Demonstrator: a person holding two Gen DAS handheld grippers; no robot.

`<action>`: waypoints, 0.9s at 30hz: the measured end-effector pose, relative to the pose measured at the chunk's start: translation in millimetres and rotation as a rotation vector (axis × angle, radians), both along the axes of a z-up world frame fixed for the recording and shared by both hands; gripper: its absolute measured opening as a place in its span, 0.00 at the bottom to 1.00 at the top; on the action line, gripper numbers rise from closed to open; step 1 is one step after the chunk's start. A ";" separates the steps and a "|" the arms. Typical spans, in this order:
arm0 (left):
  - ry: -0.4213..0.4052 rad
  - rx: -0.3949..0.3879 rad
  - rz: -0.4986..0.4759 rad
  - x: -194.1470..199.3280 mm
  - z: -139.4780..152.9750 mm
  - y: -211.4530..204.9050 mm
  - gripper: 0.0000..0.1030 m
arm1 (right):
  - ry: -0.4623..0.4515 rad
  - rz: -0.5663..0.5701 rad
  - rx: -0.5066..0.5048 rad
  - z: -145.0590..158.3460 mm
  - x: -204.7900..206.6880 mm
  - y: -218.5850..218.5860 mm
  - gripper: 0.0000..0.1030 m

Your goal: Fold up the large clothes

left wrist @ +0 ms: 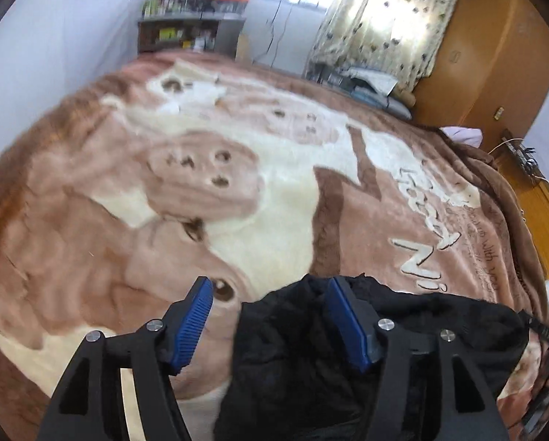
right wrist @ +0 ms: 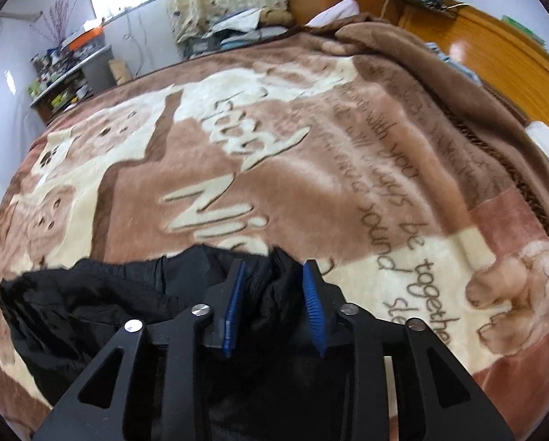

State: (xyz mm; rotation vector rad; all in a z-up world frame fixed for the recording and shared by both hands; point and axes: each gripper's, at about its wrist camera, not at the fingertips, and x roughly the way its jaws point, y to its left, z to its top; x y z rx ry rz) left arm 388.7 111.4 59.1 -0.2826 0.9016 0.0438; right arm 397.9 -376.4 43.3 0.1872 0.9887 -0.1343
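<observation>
black garment (left wrist: 293,349) between left fingers (left wrist: 197,323)

Left claw (left wrist: 269,294): matte black angular frame with triangular cut-outs at 7 and 5 o'clock. Two fingers carry blue ribbed pads (left wrist: 193,325). Four round silver screw heads (left wrist: 154,326) sit on the linkage arms.

Right claw (right wrist: 274,279): same build, black frame, blue ribbed pads (right wrist: 314,310), four silver screw heads (right wrist: 201,308). No cables, markings or skin visible.
</observation>
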 end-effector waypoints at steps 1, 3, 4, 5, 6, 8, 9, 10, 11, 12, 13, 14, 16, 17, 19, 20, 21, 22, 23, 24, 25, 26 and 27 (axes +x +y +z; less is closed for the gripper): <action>-0.006 0.005 -0.005 -7.8 3.2 -0.6 0.63 | -0.014 -0.006 0.007 2.1 -0.2 -1.3 0.33; -0.015 0.033 -0.049 -20.5 6.7 -9.6 0.64 | -0.059 -0.018 0.012 8.0 -3.7 -2.2 0.33; -0.014 0.041 -0.073 -25.9 6.5 -16.0 0.64 | -0.078 -0.025 -0.003 11.4 -6.3 -1.2 0.33; -0.007 0.041 -0.094 -30.3 5.2 -21.9 0.64 | -0.131 -0.047 -0.034 19.2 -15.9 -0.3 0.33; 0.006 0.027 -0.124 -34.3 3.2 -28.5 0.64 | -0.184 -0.061 -0.050 25.7 -25.8 0.4 0.33; 0.028 0.014 -0.192 -44.9 -3.4 -47.4 0.64 | -0.266 -0.035 -0.045 34.0 -49.4 3.3 0.34; 0.029 0.035 -0.217 -50.0 -5.2 -56.7 0.64 | -0.278 -0.005 -0.040 35.1 -56.9 6.2 0.36; 0.025 0.052 -0.245 -56.1 -8.0 -68.3 0.64 | -0.277 0.051 -0.041 32.9 -69.1 12.7 0.37; 0.026 0.049 -0.275 -62.1 -11.7 -79.5 0.64 | -0.266 0.093 -0.048 29.2 -76.9 18.2 0.37; 0.037 0.031 -0.303 -66.1 -16.0 -89.0 0.64 | -0.243 0.156 -0.056 21.9 -87.6 27.6 0.37; 0.052 -0.006 -0.334 -71.3 -22.0 -99.9 0.64 | -0.227 0.203 -0.061 15.9 -95.1 35.6 0.37; 0.061 -0.025 -0.360 -75.2 -26.1 -108.7 0.64 | -0.209 0.267 -0.066 7.5 -105.1 46.3 0.37; 0.075 -0.040 -0.402 -83.4 -34.7 -127.7 0.64 | -0.183 0.373 -0.067 -8.7 -123.8 69.2 0.37; 0.076 -0.038 -0.418 -86.8 -39.4 -138.1 0.64 | -0.183 0.410 -0.044 -14.9 -130.6 78.0 0.37; 0.105 -0.041 -0.441 -90.0 -51.4 -156.8 0.64 | -0.162 0.455 0.017 -29.4 -136.5 90.9 0.37; 0.115 -0.041 -0.460 -91.4 -56.0 -165.1 0.64 | -0.148 0.472 0.028 -36.6 -136.6 98.9 0.37; 0.117 -0.033 -0.473 -92.5 -60.4 -172.3 0.64 | -0.137 0.485 0.025 -42.3 -136.5 105.1 0.37; 0.114 0.004 -0.473 -93.5 -64.7 -181.4 0.64 | -0.122 0.496 0.001 -49.8 -132.7 114.8 0.37; 0.110 0.035 -0.474 -92.3 -67.6 -186.3 0.64 | -0.117 0.503 -0.018 -53.3 -129.9 120.3 0.37; 0.102 0.063 -0.463 -88.9 -71.0 -191.0 0.64 | -0.109 0.514 -0.051 -57.8 -123.3 128.4 0.37; 0.097 0.081 -0.456 -85.1 -74.2 -193.6 0.64 | -0.108 0.513 -0.069 -61.4 -116.3 133.2 0.37; 0.108 0.097 -0.438 -80.9 -77.0 -194.8 0.64 | -0.103 0.503 -0.076 -64.5 -108.6 135.9 0.37; 0.113 0.116 -0.400 -74.7 -78.8 -194.2 0.64 | -0.091 0.491 -0.078 -66.8 -102.6 136.7 0.37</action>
